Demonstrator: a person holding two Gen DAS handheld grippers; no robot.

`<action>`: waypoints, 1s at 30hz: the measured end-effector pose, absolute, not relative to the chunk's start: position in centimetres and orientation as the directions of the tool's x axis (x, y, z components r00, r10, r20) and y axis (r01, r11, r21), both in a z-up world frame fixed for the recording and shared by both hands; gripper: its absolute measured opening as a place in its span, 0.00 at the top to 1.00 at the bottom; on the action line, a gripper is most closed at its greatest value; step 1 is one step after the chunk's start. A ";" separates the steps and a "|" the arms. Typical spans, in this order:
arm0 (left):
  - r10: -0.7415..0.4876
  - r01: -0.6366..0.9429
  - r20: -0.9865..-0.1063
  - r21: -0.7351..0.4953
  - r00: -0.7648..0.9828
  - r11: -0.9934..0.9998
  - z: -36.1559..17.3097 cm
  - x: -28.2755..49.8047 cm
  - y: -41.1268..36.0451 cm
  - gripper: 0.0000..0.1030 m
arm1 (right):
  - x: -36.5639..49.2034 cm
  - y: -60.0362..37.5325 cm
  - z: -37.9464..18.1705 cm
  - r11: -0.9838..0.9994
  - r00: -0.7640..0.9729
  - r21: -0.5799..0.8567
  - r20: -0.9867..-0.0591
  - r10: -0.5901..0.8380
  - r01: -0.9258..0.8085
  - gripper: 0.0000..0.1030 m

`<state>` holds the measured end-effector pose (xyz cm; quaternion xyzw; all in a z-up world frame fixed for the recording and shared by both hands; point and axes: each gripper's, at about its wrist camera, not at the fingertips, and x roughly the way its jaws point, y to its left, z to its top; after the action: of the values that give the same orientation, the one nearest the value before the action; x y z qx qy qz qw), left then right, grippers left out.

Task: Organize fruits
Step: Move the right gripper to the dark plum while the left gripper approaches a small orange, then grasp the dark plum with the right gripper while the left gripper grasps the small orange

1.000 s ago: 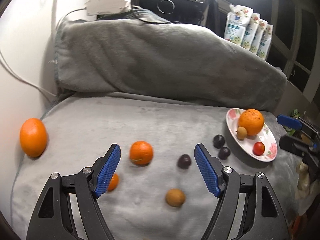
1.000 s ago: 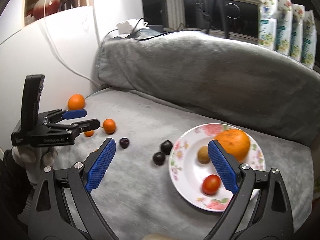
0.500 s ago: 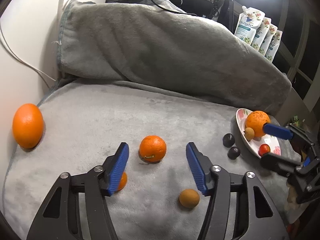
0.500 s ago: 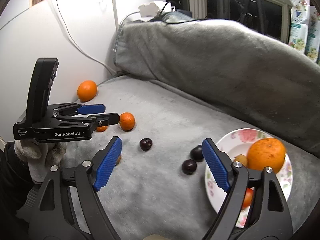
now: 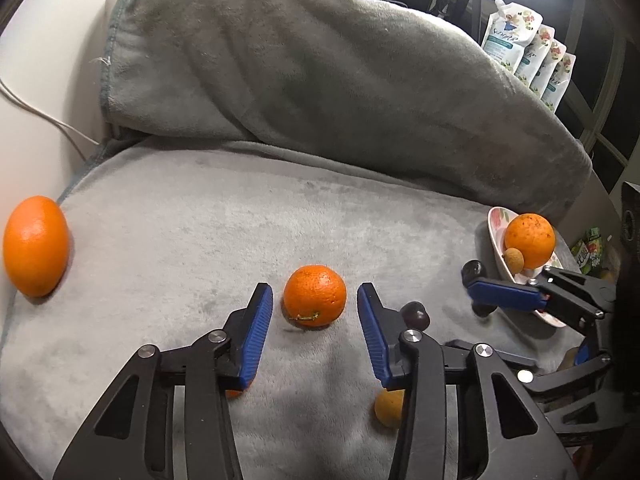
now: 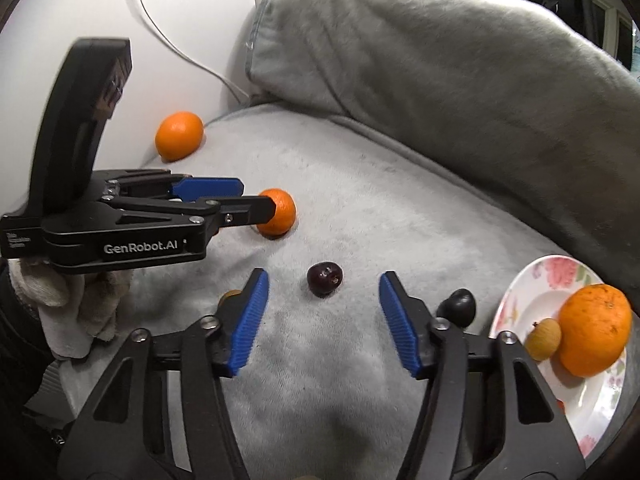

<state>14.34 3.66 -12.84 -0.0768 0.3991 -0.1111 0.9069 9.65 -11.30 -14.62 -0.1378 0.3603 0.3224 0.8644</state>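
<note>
A mandarin (image 5: 315,295) lies on the grey blanket between the open fingers of my left gripper (image 5: 315,300); it also shows in the right wrist view (image 6: 279,212). My right gripper (image 6: 323,284) is open around a dark plum (image 6: 324,278), without touching it. A second dark plum (image 6: 457,306) lies beside the right finger. A floral plate (image 6: 536,280) at the right holds a large orange (image 6: 595,329) and a small brown fruit (image 6: 543,339). A large orange (image 5: 35,245) lies at the far left.
A small brown fruit (image 5: 389,407) and a small orange fruit lie partly hidden under my left gripper. A grey covered backrest (image 5: 320,80) rises behind. A white wall with a cable (image 6: 188,56) stands left. Pouches (image 5: 524,52) stand at the back right.
Both grippers have moved forward and lower. My left gripper has narrowed around the mandarin. My right gripper has swung left, from the plate to the dark plum.
</note>
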 end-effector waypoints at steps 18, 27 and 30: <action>-0.255 0.145 -0.738 -0.211 0.625 0.967 -14.2 15.4 3.1 0.66 | 12.1 -9.2 -17.2 0.766 0.491 0.003 -0.766 0.415 -0.643 0.61; -0.251 0.144 -0.736 -0.207 0.629 0.968 -14.4 15.6 3.1 0.67 | 12.6 -8.9 -17.3 0.765 0.487 0.009 -0.767 0.418 -0.644 0.74; -0.250 0.144 -0.735 -0.206 0.631 0.968 -14.3 15.5 3.2 0.67 | 12.6 -8.9 -17.2 0.765 0.487 0.013 -0.764 0.423 -0.644 0.76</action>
<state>15.48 3.16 -14.34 -0.0637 0.4155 -0.1092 0.9007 12.61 -8.92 -17.19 -0.1390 0.3976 0.3137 0.8510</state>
